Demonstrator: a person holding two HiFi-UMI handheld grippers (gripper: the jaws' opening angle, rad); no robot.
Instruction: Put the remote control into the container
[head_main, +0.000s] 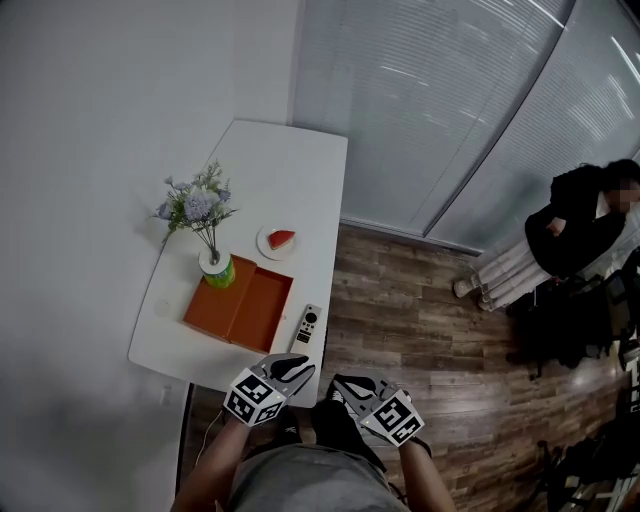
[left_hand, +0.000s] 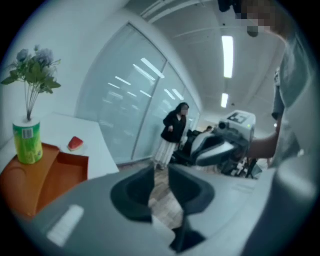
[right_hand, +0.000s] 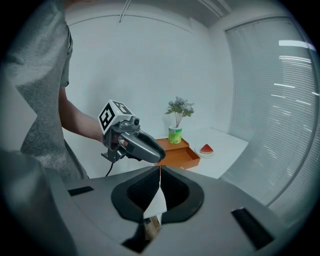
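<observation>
Remote control (head_main: 307, 328) lies lengthwise along the table's (head_main: 290, 170) right edge, just ahead of the left gripper (head_main: 300, 366), jaws slightly parted, empty. Right gripper (head_main: 342, 384), clenched empty, hangs farther off.

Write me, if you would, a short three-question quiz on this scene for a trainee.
1. True or false: the remote control already lies inside the orange container.
2. Where does the green can holding the flowers stand? A) in a corner of the container B) on the plate C) on the floor
3. Which gripper has its jaws apart with nothing between them?
Key: 1 false: it lies on the table, beside the container. 2 A. 3 the left gripper; the right gripper is shut.
</observation>
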